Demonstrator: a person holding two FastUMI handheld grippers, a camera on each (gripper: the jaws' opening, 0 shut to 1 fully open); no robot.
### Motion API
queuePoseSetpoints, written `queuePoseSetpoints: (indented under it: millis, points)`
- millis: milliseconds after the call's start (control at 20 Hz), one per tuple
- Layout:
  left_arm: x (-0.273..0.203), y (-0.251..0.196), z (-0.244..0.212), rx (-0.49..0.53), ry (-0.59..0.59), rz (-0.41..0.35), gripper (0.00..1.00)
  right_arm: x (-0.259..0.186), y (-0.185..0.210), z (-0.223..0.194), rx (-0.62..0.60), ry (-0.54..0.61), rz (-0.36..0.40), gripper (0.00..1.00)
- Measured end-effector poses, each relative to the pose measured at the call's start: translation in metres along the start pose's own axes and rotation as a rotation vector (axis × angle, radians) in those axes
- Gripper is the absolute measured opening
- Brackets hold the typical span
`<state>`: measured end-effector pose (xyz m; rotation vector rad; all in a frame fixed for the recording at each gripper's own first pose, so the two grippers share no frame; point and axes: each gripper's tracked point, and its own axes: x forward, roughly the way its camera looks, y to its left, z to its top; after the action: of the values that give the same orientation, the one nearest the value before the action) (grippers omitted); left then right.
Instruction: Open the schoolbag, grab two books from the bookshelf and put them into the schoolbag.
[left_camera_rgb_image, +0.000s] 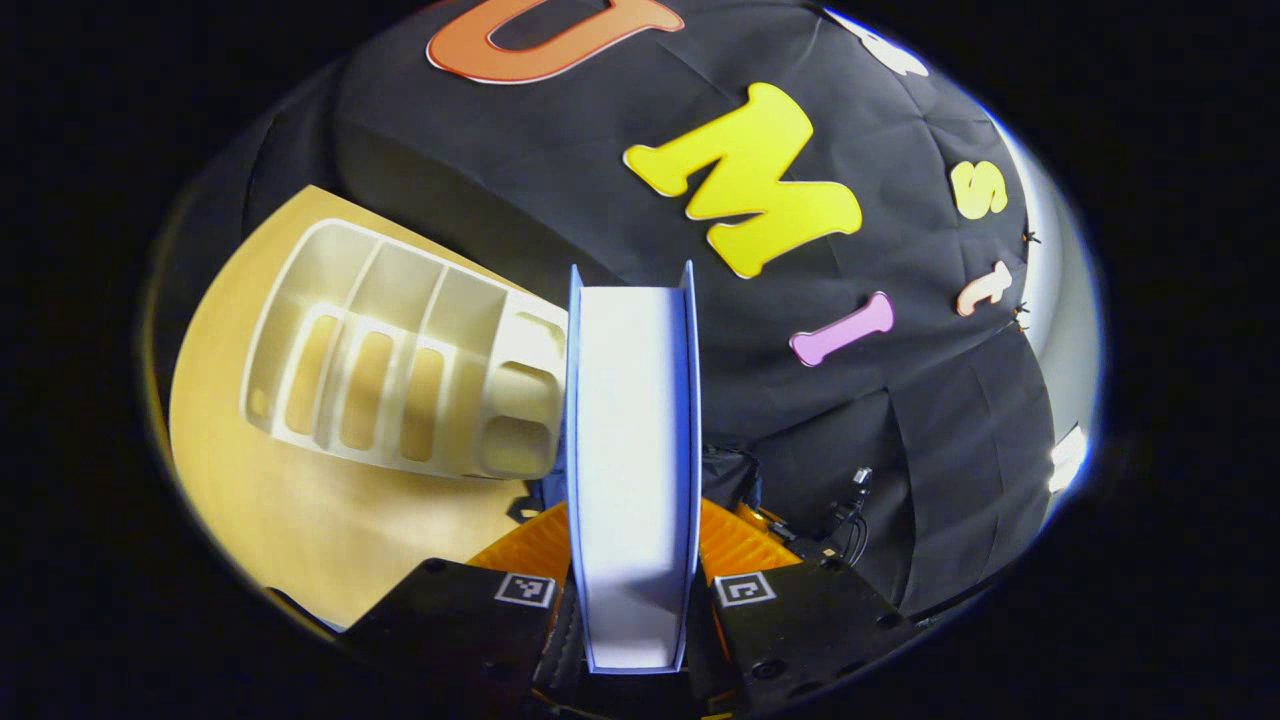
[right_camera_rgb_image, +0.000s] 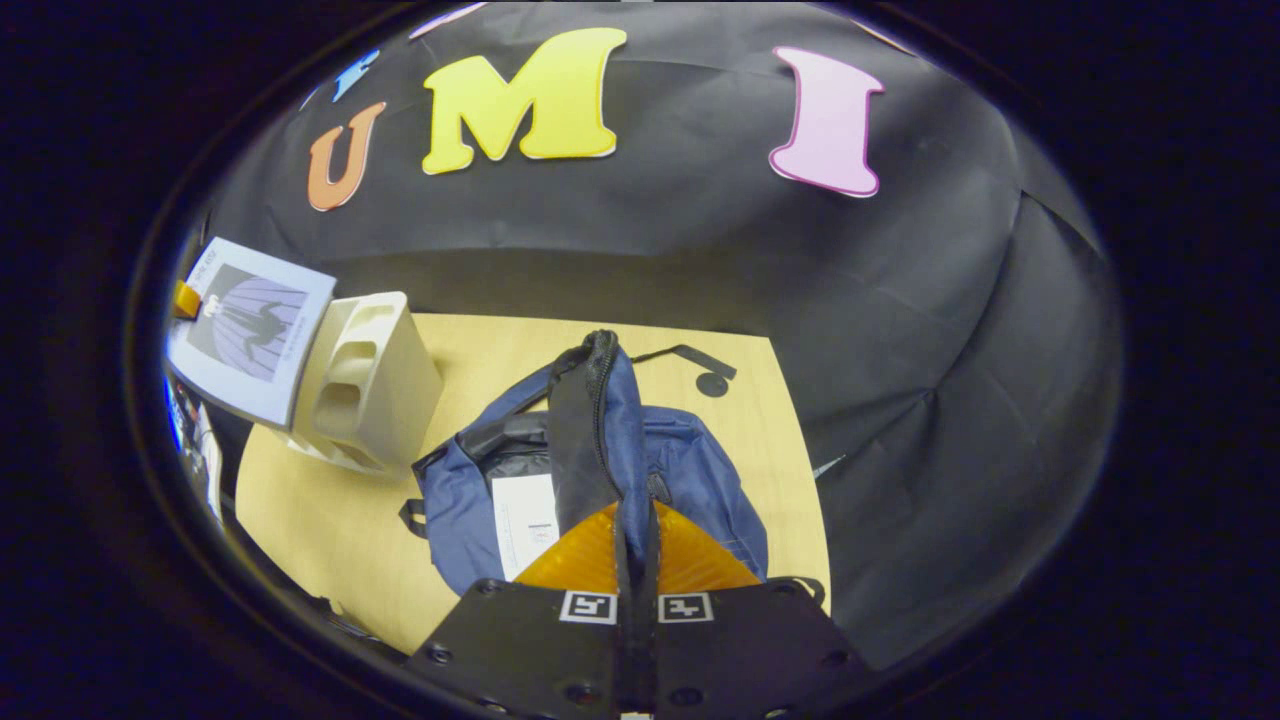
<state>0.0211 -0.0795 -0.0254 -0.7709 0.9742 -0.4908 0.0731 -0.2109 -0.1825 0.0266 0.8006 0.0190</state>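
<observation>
Right gripper view: right gripper (right_camera_rgb_image: 634, 560) pinched the navy fabric schoolbag's (right_camera_rgb_image: 690, 470) flap; left gripper (left_camera_rgb_image: 632, 590) clamped a blue-covered book (left_camera_rgb_image: 630, 450) left of it.

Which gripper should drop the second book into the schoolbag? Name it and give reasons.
Left. The left gripper already clamps the book, while the right gripper pinches the schoolbag flap, holding it open.

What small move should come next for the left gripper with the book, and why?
Probably carry the book, clamped in the left gripper, across to the schoolbag. The right gripper holds the bag's flap up, one book already lies inside, and the bookshelf looks empty.
</observation>
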Motion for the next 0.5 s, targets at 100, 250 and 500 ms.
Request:
queuePoseSetpoints:
  millis: [100, 250, 500]
  points:
    - [0.036, -0.006, -0.026, 0.006, 0.040, -0.009, 0.44, -0.002, -0.001, 0.003, 0.000, -0.006, -0.003, 0.00]
    - [0.089, -0.006, -0.071, 0.000, 0.111, 0.000, 0.48, -0.008, -0.007, 0.005, 0.007, -0.013, -0.008, 0.00]
    - [0.165, -0.007, -0.117, -0.042, 0.136, 0.043, 0.44, -0.015, -0.016, 0.002, 0.031, -0.018, -0.017, 0.00]
